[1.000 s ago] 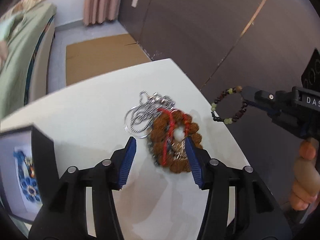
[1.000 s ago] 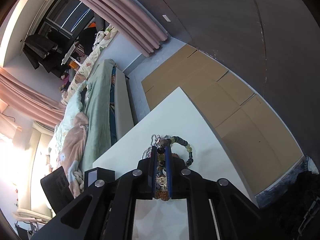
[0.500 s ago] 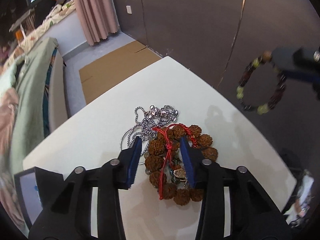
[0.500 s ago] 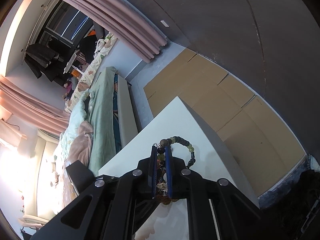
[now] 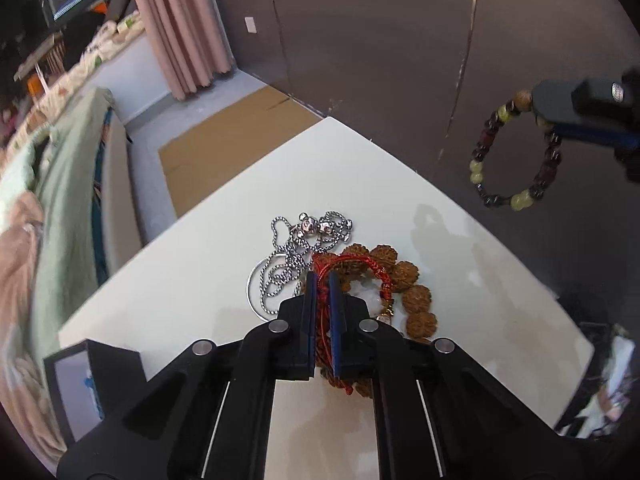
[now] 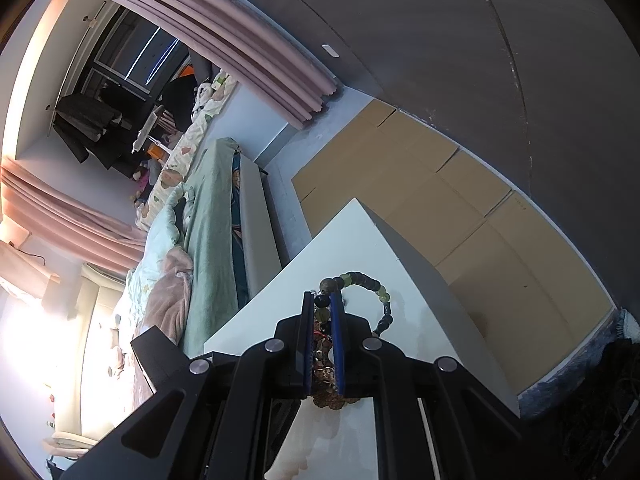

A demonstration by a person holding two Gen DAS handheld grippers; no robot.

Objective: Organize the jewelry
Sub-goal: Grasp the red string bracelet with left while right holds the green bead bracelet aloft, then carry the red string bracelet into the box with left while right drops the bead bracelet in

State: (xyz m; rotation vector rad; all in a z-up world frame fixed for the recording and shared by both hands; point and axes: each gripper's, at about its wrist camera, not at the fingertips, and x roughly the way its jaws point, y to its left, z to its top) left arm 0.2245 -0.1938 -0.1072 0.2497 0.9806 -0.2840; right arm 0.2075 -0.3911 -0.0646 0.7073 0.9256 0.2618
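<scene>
A pile of jewelry lies on the white table (image 5: pixel 192 264): a silver chain necklace (image 5: pixel 298 246), a brown seed-bead bracelet (image 5: pixel 416 298) and a red cord bracelet (image 5: pixel 354 261). My left gripper (image 5: pixel 324 282) points steeply down into the pile, its jaws closing with the red cord pinched between the blue pads. My right gripper (image 5: pixel 538 114) hangs in the air past the table's right edge, shut on a dark and green bead bracelet (image 5: pixel 477 166) that dangles as a loop. In the right wrist view that bead bracelet (image 6: pixel 362 278) curls out from my right gripper (image 6: pixel 325 300).
A black jewelry box (image 5: pixel 76 384) with a light lining stands at the table's near left corner. A bed with a green blanket (image 5: pixel 60 168) runs along the left. Flat cardboard (image 5: pixel 236 128) lies on the floor beyond the table, before a dark wall.
The left jaws have gone from wide apart around the pile to nearly together on the red cord. The right gripper keeps its hold on the bead bracelet.
</scene>
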